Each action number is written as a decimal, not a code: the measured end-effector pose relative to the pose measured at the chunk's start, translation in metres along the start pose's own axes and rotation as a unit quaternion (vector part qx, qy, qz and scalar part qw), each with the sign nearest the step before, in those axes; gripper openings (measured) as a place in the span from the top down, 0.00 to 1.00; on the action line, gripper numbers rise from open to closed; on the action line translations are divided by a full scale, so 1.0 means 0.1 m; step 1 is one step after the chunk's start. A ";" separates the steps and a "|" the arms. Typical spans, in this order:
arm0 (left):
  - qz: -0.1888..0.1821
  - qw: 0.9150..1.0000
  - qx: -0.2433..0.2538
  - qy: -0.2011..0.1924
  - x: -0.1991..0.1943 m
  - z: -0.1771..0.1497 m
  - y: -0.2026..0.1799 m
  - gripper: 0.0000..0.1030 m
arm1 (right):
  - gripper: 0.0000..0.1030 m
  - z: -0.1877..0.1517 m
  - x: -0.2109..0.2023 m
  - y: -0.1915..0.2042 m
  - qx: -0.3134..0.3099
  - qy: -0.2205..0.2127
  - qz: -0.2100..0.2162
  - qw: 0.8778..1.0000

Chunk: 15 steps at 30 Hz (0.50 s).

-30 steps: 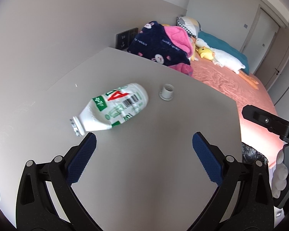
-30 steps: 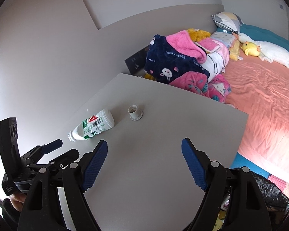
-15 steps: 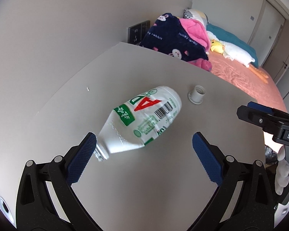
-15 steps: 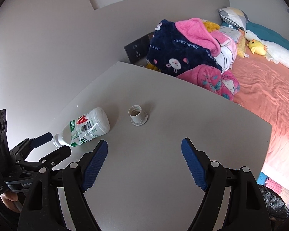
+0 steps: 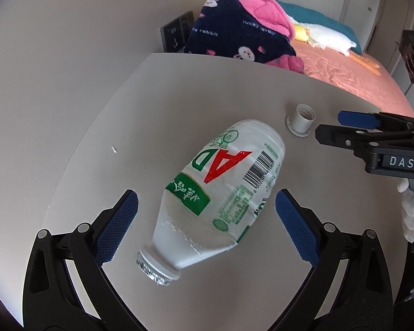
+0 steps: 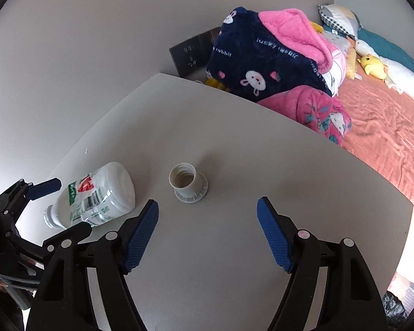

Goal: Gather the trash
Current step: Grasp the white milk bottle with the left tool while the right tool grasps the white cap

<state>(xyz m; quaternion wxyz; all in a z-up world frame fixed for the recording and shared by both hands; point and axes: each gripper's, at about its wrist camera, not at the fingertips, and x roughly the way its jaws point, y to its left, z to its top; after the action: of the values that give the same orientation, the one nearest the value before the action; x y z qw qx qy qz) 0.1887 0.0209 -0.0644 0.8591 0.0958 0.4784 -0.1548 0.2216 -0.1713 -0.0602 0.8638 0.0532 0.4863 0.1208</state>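
A white plastic bottle (image 5: 223, 190) with a green and red label lies on its side on the grey table (image 5: 207, 88), uncapped neck toward me. My left gripper (image 5: 204, 220) is open, its blue pads either side of the bottle's shoulder, not touching. The bottle also shows in the right wrist view (image 6: 96, 195), with the left gripper (image 6: 58, 207) around its neck end. A white cap (image 6: 187, 183) stands open side up just ahead of my right gripper (image 6: 207, 234), which is open and empty. The cap (image 5: 300, 120) and right gripper (image 5: 356, 127) show in the left wrist view.
A wall runs along the table's left side. Beyond the far edge lie navy and pink blankets (image 6: 276, 55) on a bed with an orange sheet (image 6: 386, 127) and plush toys. A black bag (image 6: 394, 309) sits below the table's right edge.
Both grippers moved forward. The left one closed in until its open fingers flank the bottle. The right one came closer to the cap. Bottle and cap have not moved.
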 end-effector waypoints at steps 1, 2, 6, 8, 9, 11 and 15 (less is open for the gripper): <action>-0.001 1.000 0.004 0.003 0.03 0.01 0.00 0.06 | 0.30 0.02 0.04 0.02 -0.003 0.002 -0.003 1.000; -0.003 1.000 0.007 0.006 0.06 0.02 0.01 0.06 | 0.32 0.03 0.07 0.03 -0.005 0.003 -0.005 1.000; -0.009 1.000 0.024 0.015 0.17 0.04 0.01 0.06 | 0.38 0.08 0.17 0.09 -0.011 0.009 -0.016 1.000; -0.011 0.999 0.032 0.016 0.20 0.05 0.01 0.06 | 0.44 0.10 0.21 0.11 -0.016 0.008 -0.020 1.000; -0.011 0.999 0.032 0.014 0.21 0.05 0.01 0.06 | 0.47 0.11 0.22 0.14 -0.026 0.008 -0.026 0.999; -0.019 0.999 0.024 0.013 0.23 0.05 0.03 0.06 | 0.69 0.12 0.24 0.19 -0.044 0.010 -0.035 0.998; -0.040 0.999 -0.002 0.005 0.24 0.01 0.08 0.26 | 0.69 0.06 0.21 0.19 -0.051 0.012 -0.038 0.998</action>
<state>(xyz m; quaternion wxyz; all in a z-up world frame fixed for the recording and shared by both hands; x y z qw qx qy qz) 0.2045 0.0237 -0.0843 0.8498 0.0756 0.4869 -0.1874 0.2339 -0.1470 -0.0703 0.8634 -0.0107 0.4915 0.1130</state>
